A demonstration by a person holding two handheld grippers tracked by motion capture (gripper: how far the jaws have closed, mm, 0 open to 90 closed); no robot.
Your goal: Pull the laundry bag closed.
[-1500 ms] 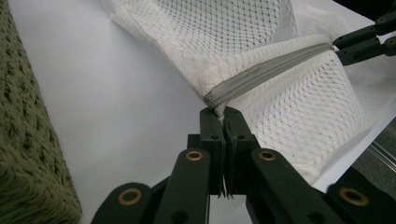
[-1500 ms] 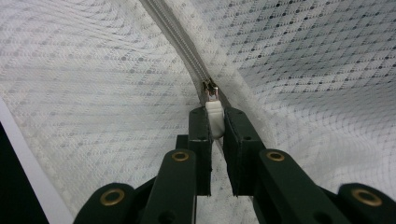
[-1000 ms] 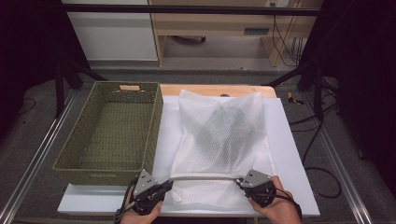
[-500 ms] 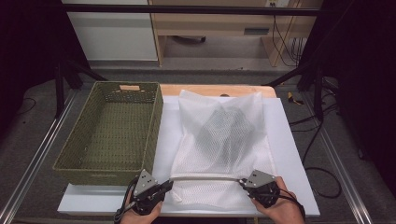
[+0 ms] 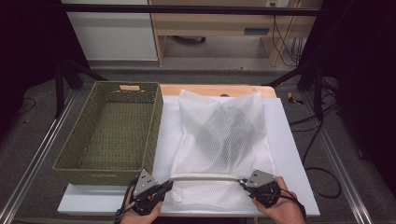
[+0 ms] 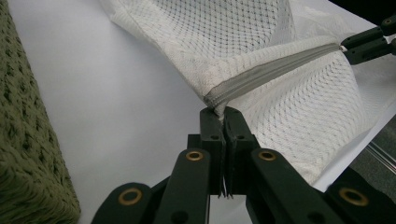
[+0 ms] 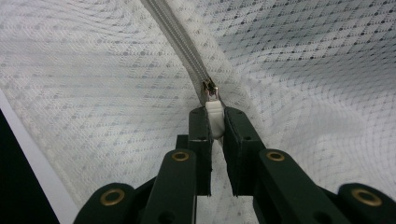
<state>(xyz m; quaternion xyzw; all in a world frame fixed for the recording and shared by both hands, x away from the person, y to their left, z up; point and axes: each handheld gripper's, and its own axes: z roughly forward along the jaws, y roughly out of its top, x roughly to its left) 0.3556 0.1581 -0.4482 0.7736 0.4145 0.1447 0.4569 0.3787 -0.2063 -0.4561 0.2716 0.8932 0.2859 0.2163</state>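
We see the mesh bag (image 5: pixel 223 144) flat on the white worktop (image 5: pixel 289 158), its long axis running away from both claws, with the zipper (image 5: pixel 205 178) stretched straight between them. Our left claw (image 6: pixel 219 122) pinches the zipper's end; our right claw (image 7: pixel 215 122) pinches the white pull tab (image 7: pixel 214 116). Something dark lies inside the bag. The basket (image 5: pixel 114 130) sits beyond the left claw.

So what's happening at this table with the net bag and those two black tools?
A person holds a claw tool in each hand at the near end of a white mesh laundry bag with dark clothing inside. The left claw is clamped on the bag's corner at the end of the zipper. The right claw pinches the white zipper pull. The zipper is stretched taut between them. An empty green woven basket sits to the left.
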